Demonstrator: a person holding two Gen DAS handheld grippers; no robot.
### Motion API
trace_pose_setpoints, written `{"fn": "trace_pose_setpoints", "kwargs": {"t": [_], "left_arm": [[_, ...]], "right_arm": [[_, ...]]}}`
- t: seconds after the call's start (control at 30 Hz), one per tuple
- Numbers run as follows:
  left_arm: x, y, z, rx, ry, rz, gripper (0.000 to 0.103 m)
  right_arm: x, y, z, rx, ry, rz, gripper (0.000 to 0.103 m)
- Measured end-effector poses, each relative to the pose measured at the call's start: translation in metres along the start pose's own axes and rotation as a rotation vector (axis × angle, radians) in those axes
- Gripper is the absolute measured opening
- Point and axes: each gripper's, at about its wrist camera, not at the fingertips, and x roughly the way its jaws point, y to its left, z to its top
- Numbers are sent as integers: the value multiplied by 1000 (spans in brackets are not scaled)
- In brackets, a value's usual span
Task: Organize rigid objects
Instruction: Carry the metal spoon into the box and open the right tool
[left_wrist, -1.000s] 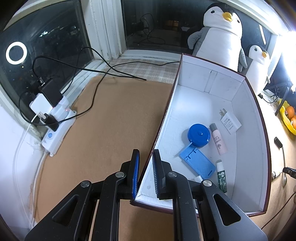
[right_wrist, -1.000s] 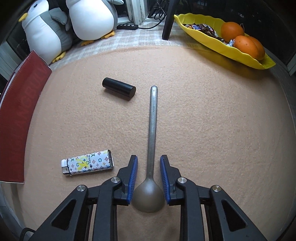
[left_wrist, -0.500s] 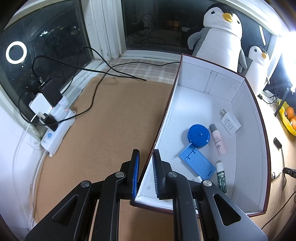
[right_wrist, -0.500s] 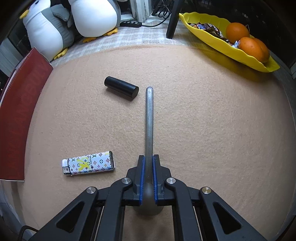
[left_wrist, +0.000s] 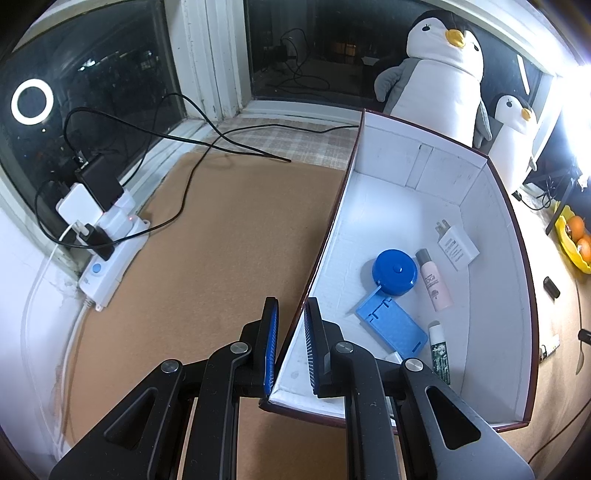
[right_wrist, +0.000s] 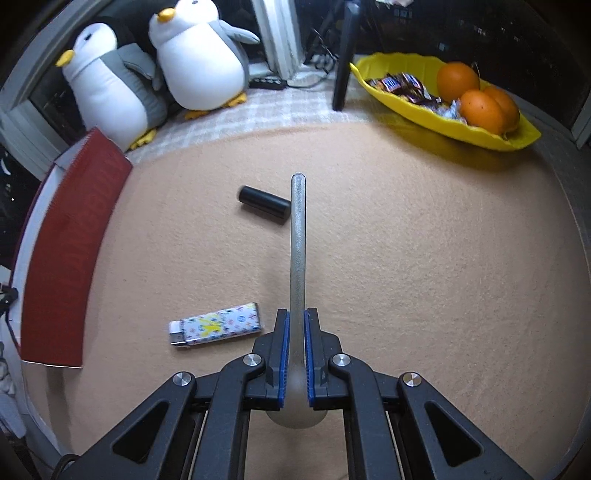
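Observation:
My right gripper (right_wrist: 295, 319) is shut on a metal spoon (right_wrist: 297, 240) near its bowl and holds it raised off the tan mat, handle pointing away. A black cylinder (right_wrist: 263, 204) and a patterned lighter (right_wrist: 214, 328) lie on the mat left of the spoon. My left gripper (left_wrist: 291, 310) straddles the left wall of the white box (left_wrist: 495, 295) with maroon outside, its jaws close on either side of the wall near the front corner. In the box lie a blue round case (left_wrist: 394, 266), a blue flat holder (left_wrist: 395, 325), a pink tube (left_wrist: 434, 280), a white charger (left_wrist: 457, 245) and a green-labelled stick (left_wrist: 440, 350).
The box's maroon wall (right_wrist: 70, 251) stands at the left of the right wrist view. A yellow tray (right_wrist: 413, 110) with oranges and sweets sits far right. Two plush penguins (right_wrist: 199, 62) stand at the back. A power strip (left_wrist: 110, 254) with cables lies left of the box.
My right gripper closed on the spoon and lifted it off the mat, so the handle now overlaps the black cylinder in view. The left gripper has stayed on the box wall.

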Motion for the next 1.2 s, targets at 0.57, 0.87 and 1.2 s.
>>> {"fn": "trace_pose_setpoints", "kwargs": {"t": [0.57, 0.87, 1.2], "left_arm": [[-6, 5, -5, -28, -20, -42, 13], [-9, 7, -9, -38, -25, -54, 13], [-13, 11, -13, -48, -26, -65, 13]], "right_arm": [[-66, 145, 35, -250, -127, 145, 7], [-69, 234, 48, -386, -148, 231, 7], [-40, 303, 68, -433, -97, 299, 7]]}}
